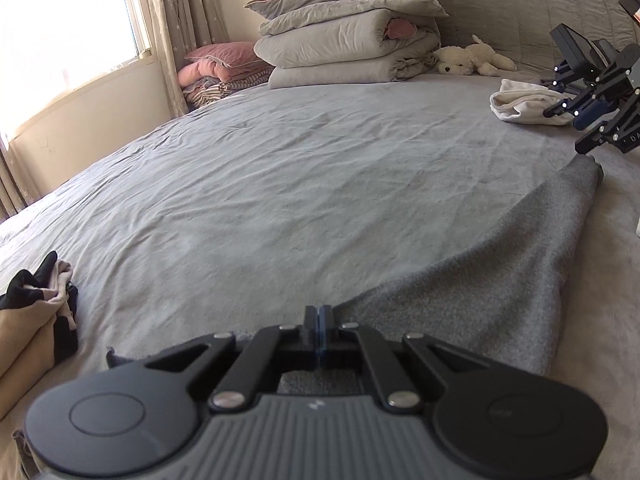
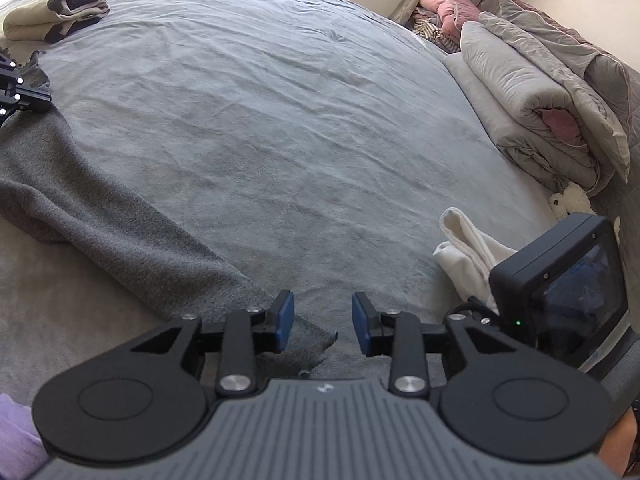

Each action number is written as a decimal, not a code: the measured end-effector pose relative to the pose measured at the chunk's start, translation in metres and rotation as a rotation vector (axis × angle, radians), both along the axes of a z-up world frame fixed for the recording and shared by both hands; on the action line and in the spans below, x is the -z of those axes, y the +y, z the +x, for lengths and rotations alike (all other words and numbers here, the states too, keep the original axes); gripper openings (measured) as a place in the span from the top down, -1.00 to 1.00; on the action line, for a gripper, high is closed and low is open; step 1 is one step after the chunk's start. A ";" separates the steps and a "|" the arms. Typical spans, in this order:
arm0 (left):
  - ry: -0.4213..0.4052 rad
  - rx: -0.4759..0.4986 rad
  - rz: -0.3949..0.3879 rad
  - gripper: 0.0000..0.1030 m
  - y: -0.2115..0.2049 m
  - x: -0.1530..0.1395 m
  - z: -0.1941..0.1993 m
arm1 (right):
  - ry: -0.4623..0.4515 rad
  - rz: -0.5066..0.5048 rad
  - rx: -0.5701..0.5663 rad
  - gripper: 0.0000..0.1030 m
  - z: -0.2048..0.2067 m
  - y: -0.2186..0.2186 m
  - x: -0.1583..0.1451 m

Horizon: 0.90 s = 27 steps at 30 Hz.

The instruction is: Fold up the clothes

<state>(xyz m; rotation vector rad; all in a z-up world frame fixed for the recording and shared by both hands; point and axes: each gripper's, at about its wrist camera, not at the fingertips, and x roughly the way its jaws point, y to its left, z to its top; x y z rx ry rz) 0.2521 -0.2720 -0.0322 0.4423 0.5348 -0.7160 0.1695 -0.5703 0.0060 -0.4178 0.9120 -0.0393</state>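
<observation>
Your left gripper (image 1: 319, 318), nearest the lens, has its fingers pressed together on one corner of the grey garment (image 1: 500, 272), which lies flat on the bed (image 1: 280, 184) along its near edge. Left of that gripper, at the bed's near left corner, you have a beige-and-black bundle of clothes (image 1: 36, 320). From the clamped corner the grey garment runs rightward across the sheet to its far corner, which lies just beneath your right gripper (image 2: 323, 330); that gripper's blue pads (image 2: 285, 322) stand apart, over the cloth but clamped on nothing. Just beyond your right gripper, near the bed's right edge, sits a folded white garment (image 2: 468, 256). Along the head edge you have a stack of folded grey quilts (image 1: 348, 36), with a white plush toy (image 1: 472, 58) beside it on the right. A pink-and-striped pile of bedding (image 1: 220, 72) sits beside the curtain (image 1: 180, 20), at the far left corner.
</observation>
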 end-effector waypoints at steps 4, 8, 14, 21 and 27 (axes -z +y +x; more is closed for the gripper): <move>-0.001 -0.002 0.003 1.00 -0.001 0.004 -0.001 | 0.030 0.036 0.047 0.26 0.004 -0.008 0.011; -0.001 -0.013 -0.008 1.00 -0.001 0.006 -0.001 | 0.049 0.141 0.098 0.26 0.007 -0.020 0.021; -0.016 -0.040 -0.038 1.00 0.002 0.006 -0.006 | 0.030 0.153 0.066 0.92 -0.001 -0.008 0.022; -0.077 -0.102 -0.123 1.00 0.011 -0.007 -0.014 | -0.167 0.034 0.072 0.93 -0.026 0.004 -0.013; -0.109 -0.203 -0.129 1.00 0.003 -0.003 -0.005 | -0.151 0.017 0.114 0.92 0.022 0.004 -0.006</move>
